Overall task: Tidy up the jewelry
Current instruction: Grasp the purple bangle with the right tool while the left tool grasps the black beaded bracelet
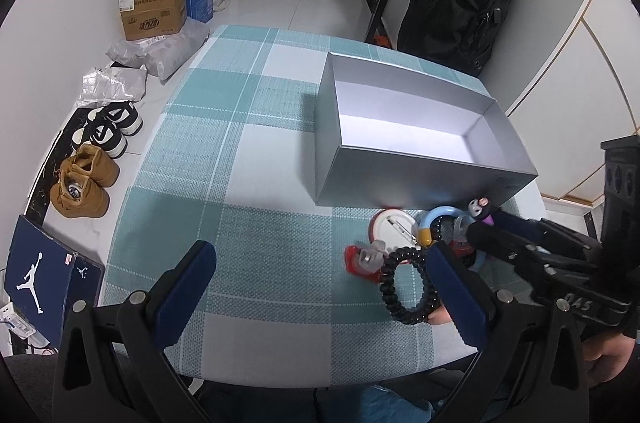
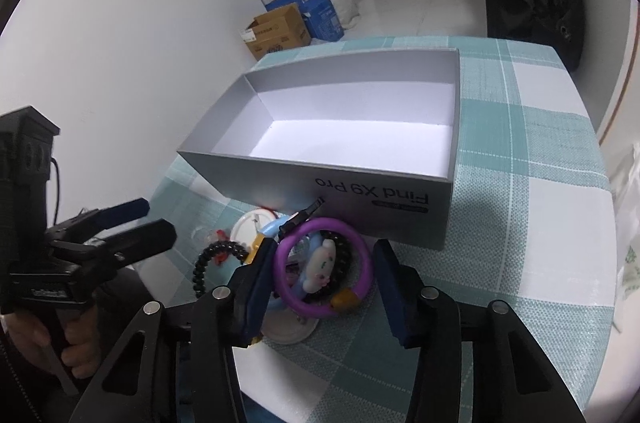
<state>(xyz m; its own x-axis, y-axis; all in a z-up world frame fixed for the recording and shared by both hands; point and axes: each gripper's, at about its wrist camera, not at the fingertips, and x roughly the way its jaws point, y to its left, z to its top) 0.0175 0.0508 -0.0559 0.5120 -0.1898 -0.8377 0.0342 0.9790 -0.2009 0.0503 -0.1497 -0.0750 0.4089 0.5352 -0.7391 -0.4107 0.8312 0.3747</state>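
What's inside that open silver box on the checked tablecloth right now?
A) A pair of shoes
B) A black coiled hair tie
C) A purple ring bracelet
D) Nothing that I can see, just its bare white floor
D: both views look down into the silver box and show only its bare white floor, while the purple ring bracelet and black coiled hair tie lie on the tablecloth in front of it.

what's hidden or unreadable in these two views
- Purple ring, right wrist view: the right tongs straddle it; whether their pads press on it is unclear.
- Pile of trinkets, left wrist view: partly hidden behind the tong arms.
- Grey box: its floor nearest the front wall is hidden in both views.
- Black coil bracelet, left wrist view: its right side is behind a finger of the left tongs.
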